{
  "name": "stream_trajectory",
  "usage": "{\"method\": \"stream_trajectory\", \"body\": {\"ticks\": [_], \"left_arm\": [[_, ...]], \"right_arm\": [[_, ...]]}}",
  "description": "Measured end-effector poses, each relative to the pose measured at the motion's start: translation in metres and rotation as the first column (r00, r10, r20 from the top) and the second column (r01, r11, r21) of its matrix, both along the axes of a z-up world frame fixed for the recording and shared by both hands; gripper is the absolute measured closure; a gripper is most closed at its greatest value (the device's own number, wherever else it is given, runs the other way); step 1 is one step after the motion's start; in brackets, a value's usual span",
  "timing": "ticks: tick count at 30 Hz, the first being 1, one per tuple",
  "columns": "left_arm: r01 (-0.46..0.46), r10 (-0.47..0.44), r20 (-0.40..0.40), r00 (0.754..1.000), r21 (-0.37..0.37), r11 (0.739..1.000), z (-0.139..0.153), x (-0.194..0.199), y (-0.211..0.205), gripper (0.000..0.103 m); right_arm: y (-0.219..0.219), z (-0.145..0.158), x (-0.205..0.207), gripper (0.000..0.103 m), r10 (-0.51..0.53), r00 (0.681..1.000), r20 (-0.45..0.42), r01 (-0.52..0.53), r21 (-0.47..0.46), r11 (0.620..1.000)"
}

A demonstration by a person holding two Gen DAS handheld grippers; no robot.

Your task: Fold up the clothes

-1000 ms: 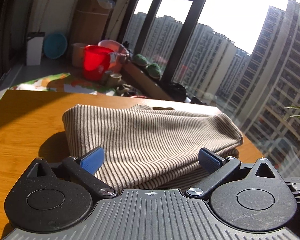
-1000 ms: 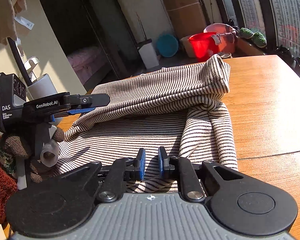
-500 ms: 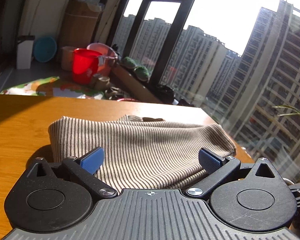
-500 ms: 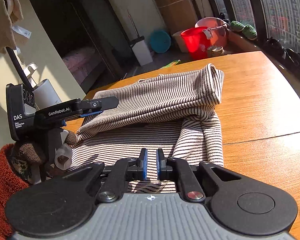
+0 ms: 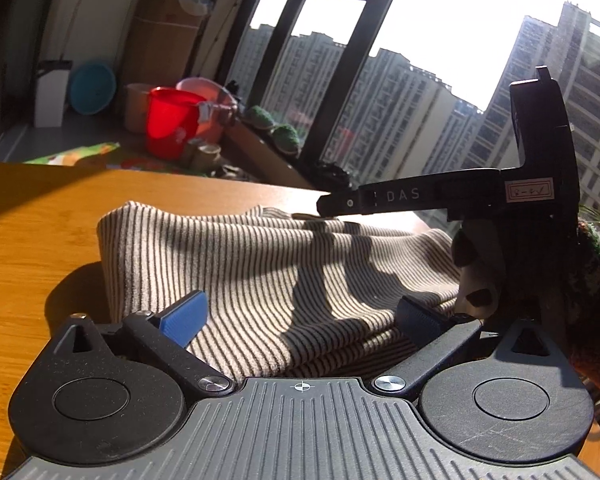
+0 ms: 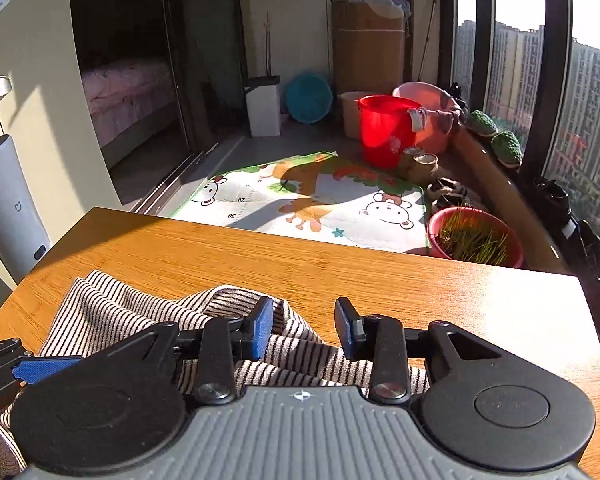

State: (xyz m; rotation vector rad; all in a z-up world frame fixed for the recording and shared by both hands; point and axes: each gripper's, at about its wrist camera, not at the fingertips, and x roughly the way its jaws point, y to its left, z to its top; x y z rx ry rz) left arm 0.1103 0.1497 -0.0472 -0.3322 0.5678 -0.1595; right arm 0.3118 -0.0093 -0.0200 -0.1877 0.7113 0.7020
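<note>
A beige garment with thin dark stripes (image 5: 260,264) lies folded in layers on the wooden table (image 5: 32,248). My left gripper (image 5: 300,316) is open, its blue fingertips (image 5: 184,316) wide apart just above the garment's near edge, holding nothing. My right gripper (image 6: 304,326) is open and empty, over the garment's bunched right end (image 6: 140,312). The right gripper also shows in the left wrist view (image 5: 340,204), side-on above the cloth, casting a shadow on it. The left gripper's blue fingertip shows at the right wrist view's left edge (image 6: 44,368).
The table's far edge (image 6: 300,232) drops to a floor with a cartoon play mat (image 6: 312,200), a red bucket (image 6: 384,128), a pink pot of grass (image 6: 476,236) and a white bin (image 6: 264,108). Large windows (image 5: 420,60) stand on the right.
My right gripper has opened, let go of the cloth and swung over the garment's right end. The upper layer now lies flat. My left gripper stays open in place.
</note>
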Motion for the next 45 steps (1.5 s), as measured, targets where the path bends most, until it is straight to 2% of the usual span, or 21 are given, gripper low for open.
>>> {"method": "stream_trajectory", "body": {"ticks": [2,5,9,13,17,19,21,23,25,27,29,33,36,40,41,42,43,45], "left_arm": [[0.0,0.0,0.001,1.0,-0.003,1.0,0.0,0.0,0.001,0.0],[0.0,0.0,0.003,1.0,-0.008,1.0,0.0,-0.001,0.002,0.0],[0.0,0.0,0.004,1.0,-0.011,1.0,-0.001,-0.001,0.003,0.0],[-0.011,0.012,0.018,1.0,-0.043,0.999,-0.001,-0.002,0.008,0.0],[-0.022,0.029,0.045,0.999,-0.143,0.989,-0.004,-0.005,0.023,0.0],[-0.051,0.062,0.062,0.996,-0.176,0.983,-0.003,-0.008,0.028,0.0],[-0.083,0.102,0.115,0.988,-0.156,0.984,0.005,-0.018,0.03,0.0],[-0.078,0.105,0.187,0.977,-0.144,0.986,0.019,-0.028,0.033,0.0],[-0.077,0.117,0.239,0.964,-0.172,0.982,0.032,-0.035,0.04,0.0],[-0.095,0.146,0.245,0.959,-0.207,0.974,0.042,-0.037,0.049,0.0],[-0.116,0.168,0.213,0.963,-0.238,0.964,0.045,-0.033,0.057,0.0],[-0.173,0.2,0.067,0.978,-0.283,0.943,0.034,-0.004,0.066,0.0],[-0.24,0.249,-0.004,0.969,-0.281,0.929,0.028,0.017,0.067,0.0],[-0.237,0.224,-0.079,0.971,-0.271,0.933,0.02,0.045,0.067,0.001],[-0.237,0.221,-0.089,0.971,-0.261,0.936,0.02,0.046,0.067,0.011],[-0.239,0.222,-0.094,0.971,-0.243,0.94,0.022,0.044,0.067,0.036],[-0.233,0.217,-0.092,0.972,-0.231,0.945,0.023,0.04,0.068,0.044],[-0.2,0.189,-0.072,0.979,-0.215,0.956,0.025,0.022,0.07,0.048]], "right_arm": [[0.003,-0.014,0.006,0.067,0.004,0.999,-0.052,-0.005,-0.008,1.0],[0.004,-0.017,0.007,0.067,0.014,0.998,-0.054,-0.015,-0.016,1.0],[0.004,-0.012,0.005,0.089,0.014,0.998,-0.055,-0.015,-0.023,1.0],[-0.008,0.01,-0.003,0.094,0.017,0.998,-0.06,-0.014,0.055,0.998],[-0.036,0.045,-0.028,0.095,0.075,0.996,-0.058,-0.062,0.188,0.98],[-0.052,0.048,-0.046,0.095,0.1,0.992,-0.076,-0.081,0.226,0.971],[-0.063,0.035,-0.062,0.095,0.113,0.987,-0.118,-0.083,0.235,0.969],[-0.071,0.012,-0.074,0.095,0.107,0.981,-0.164,-0.068,0.227,0.972],[-0.079,-0.006,-0.083,0.095,0.092,0.981,-0.173,-0.048,0.244,0.969],[-0.087,-0.01,-0.088,0.095,0.078,0.983,-0.169,-0.026,0.291,0.956],[-0.09,-0.014,-0.088,0.095,0.072,0.984,-0.164,-0.017,0.313,0.949],[-0.09,-0.017,-0.098,0.095,0.075,0.992,-0.1,-0.041,0.306,0.951],[-0.093,-0.02,-0.101,0.095,0.07,0.995,-0.077,-0.042,0.317,0.947],[-0.095,-0.023,-0.105,0.095,0.061,0.997,-0.048,-0.042,0.327,0.944],[-0.096,-0.022,-0.107,0.095,0.054,0.998,-0.037,-0.039,0.319,0.947],[-0.097,-0.021,-0.11,0.095,0.045,0.999,-0.021,-0.036,0.306,0.951],[-0.1,-0.021,-0.116,0.095,0.043,0.999,-0.009,-0.038,0.299,0.953],[-0.107,-0.022,-0.122,0.095,0.053,0.998,-0.014,-0.046,0.307,0.95]]}}
